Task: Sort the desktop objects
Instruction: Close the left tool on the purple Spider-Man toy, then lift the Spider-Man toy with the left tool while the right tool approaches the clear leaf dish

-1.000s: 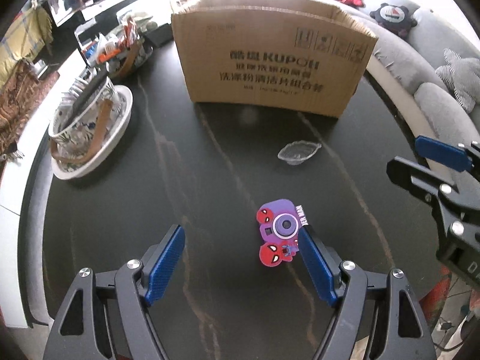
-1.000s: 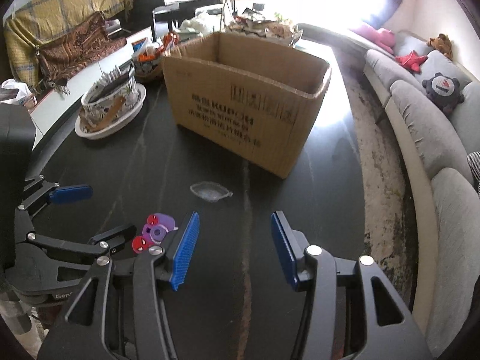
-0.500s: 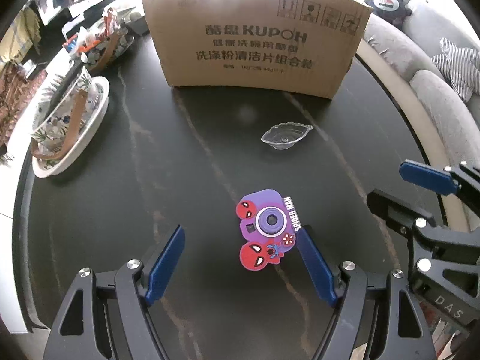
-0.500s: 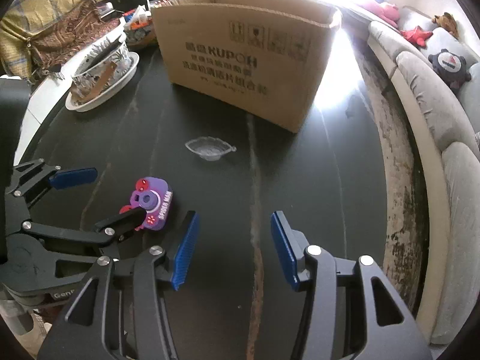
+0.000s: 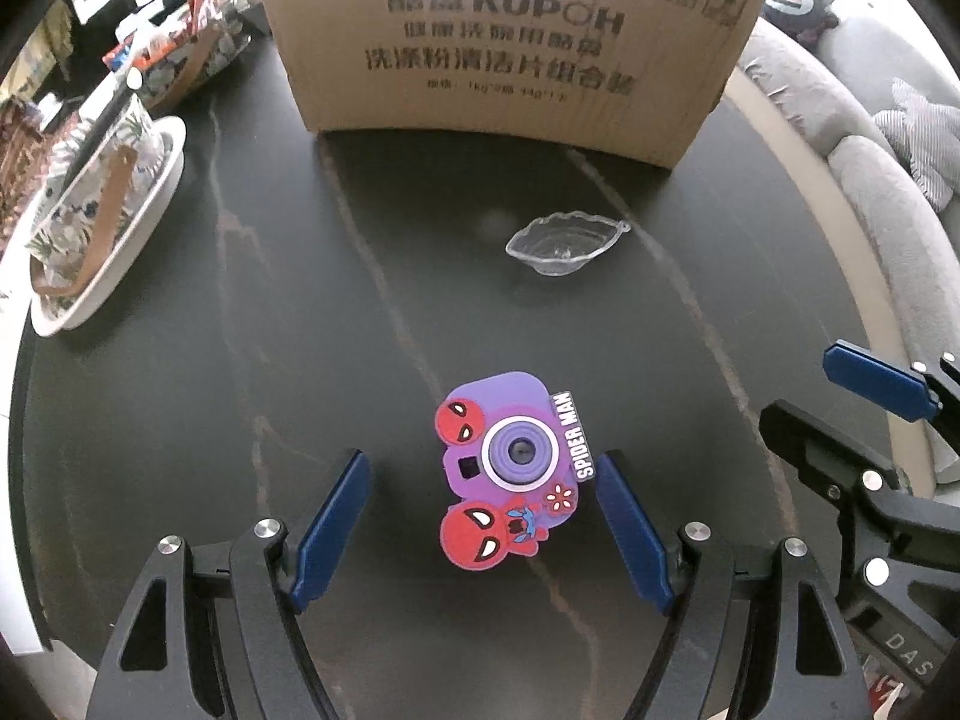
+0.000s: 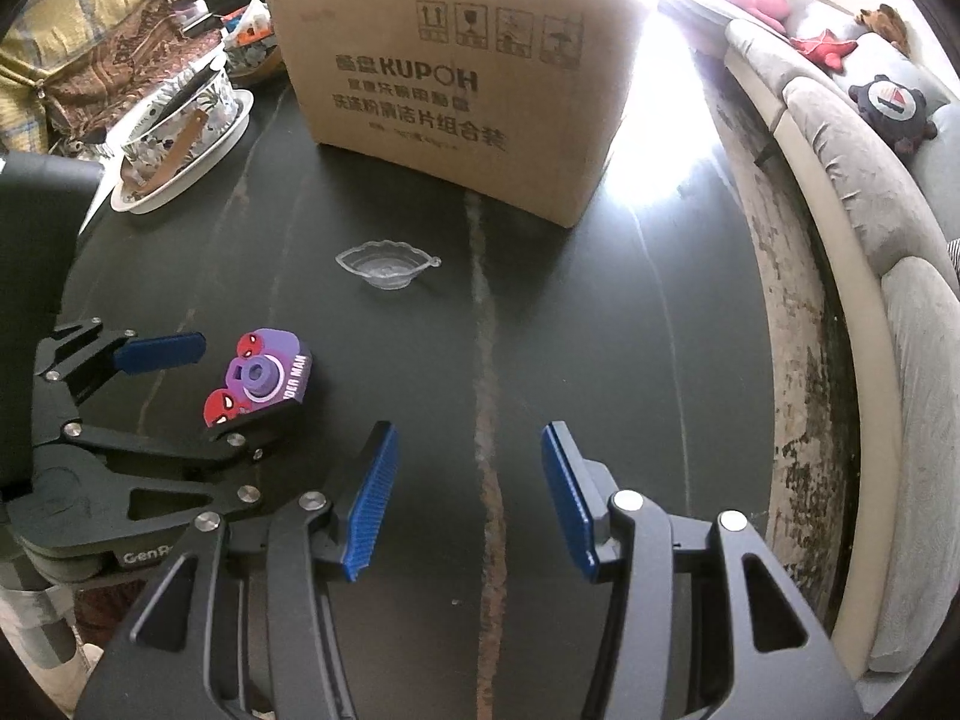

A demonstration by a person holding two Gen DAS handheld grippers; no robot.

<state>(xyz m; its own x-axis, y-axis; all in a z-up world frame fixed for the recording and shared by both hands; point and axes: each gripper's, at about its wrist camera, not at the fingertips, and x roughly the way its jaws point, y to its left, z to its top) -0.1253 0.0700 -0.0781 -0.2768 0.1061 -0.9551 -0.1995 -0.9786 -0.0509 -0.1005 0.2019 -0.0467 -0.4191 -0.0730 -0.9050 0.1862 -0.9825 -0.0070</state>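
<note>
A purple toy camera (image 5: 510, 468) with red Spider-Man heads lies flat on the dark marble table (image 5: 300, 324). My left gripper (image 5: 483, 468) hangs open over it, the toy sitting between the blue pads without touching either. The same toy (image 6: 261, 381) shows in the right wrist view with the left gripper's fingers (image 6: 162, 351) on either side. My right gripper (image 6: 468, 438) is open above bare table, to the right of the toy, with nothing between its pads. A small clear leaf-shaped dish (image 5: 564, 243) (image 6: 384, 264) rests further back.
An open cardboard box (image 5: 510, 42) (image 6: 462, 72) stands at the back of the table. A floral basket on a white plate (image 5: 102, 222) (image 6: 180, 126) sits at the left edge. A grey sofa (image 6: 870, 192) with plush toys curves along the right.
Both grippers have sunk toward the table and tilted further down. The toy camera now sits centred between the left pads instead of against the right one. Neither gripper's opening changed.
</note>
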